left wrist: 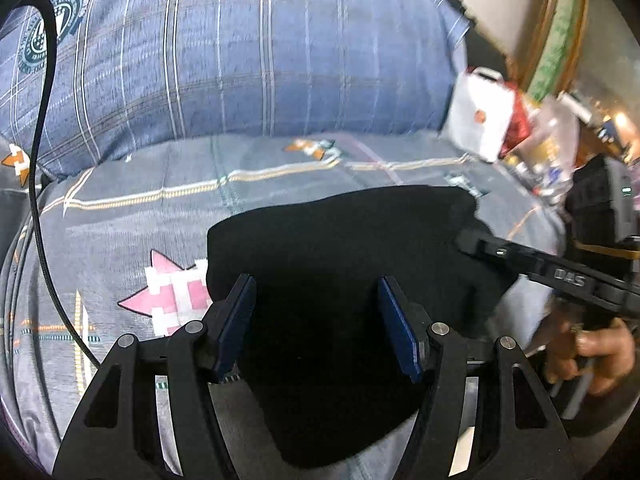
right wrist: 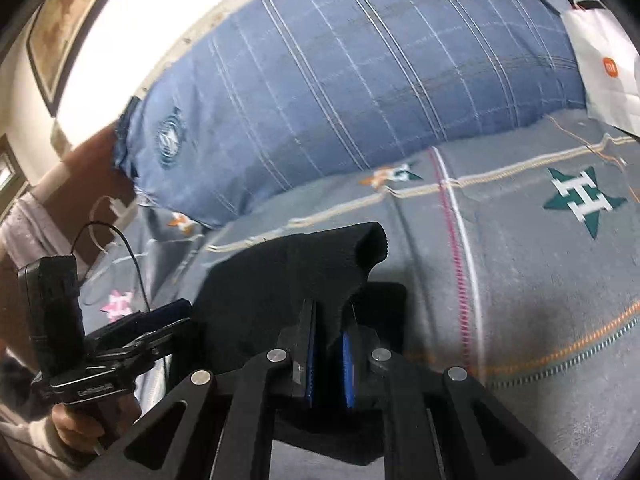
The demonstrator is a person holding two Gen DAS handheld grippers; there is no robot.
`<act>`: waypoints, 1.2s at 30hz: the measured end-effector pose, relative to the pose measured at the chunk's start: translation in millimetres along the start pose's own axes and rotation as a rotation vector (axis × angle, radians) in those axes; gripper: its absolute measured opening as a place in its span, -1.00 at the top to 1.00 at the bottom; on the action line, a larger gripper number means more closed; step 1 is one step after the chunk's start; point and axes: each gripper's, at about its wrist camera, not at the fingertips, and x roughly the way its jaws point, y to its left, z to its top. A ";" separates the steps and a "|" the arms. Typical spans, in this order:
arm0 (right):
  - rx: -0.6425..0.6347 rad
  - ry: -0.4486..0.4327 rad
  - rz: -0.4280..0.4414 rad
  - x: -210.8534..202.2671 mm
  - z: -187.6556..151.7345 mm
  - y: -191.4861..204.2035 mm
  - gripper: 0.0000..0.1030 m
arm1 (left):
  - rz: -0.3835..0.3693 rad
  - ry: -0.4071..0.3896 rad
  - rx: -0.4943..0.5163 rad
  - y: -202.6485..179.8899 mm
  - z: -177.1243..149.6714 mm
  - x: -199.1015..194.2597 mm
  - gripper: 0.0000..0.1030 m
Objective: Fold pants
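Note:
The black pants (left wrist: 340, 264) lie on the grey patterned bedspread (left wrist: 160, 208). My left gripper (left wrist: 316, 304) is open, its blue-padded fingers straddling the near part of the pants, just above the cloth. My right gripper (right wrist: 328, 344) is shut on a raised fold of the pants (right wrist: 320, 264), whose ribbed edge stands up in front of the fingers. In the left wrist view the right gripper (left wrist: 476, 240) reaches in from the right at the pants' far right edge. In the right wrist view the left gripper (right wrist: 168, 316) shows at the left beside the pants.
A large blue plaid pillow (left wrist: 240, 60) lies across the back of the bed. A white paper bag (left wrist: 480, 116) stands at the back right, also in the right wrist view (right wrist: 604, 52). A black cable (left wrist: 42, 160) hangs at the left. Cluttered shelves are at the far right.

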 end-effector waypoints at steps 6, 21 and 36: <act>0.004 0.050 -0.028 17.9 -6.3 -6.7 0.81 | 0.073 0.026 0.046 -2.9 -3.7 18.1 -0.22; -0.041 -0.045 -0.061 -19.8 8.2 22.8 0.52 | 0.146 -0.018 0.034 -5.8 4.5 -2.1 -0.23; -0.112 0.087 -0.149 51.9 25.9 23.5 0.48 | 0.168 0.032 -0.002 13.2 19.4 33.3 -0.33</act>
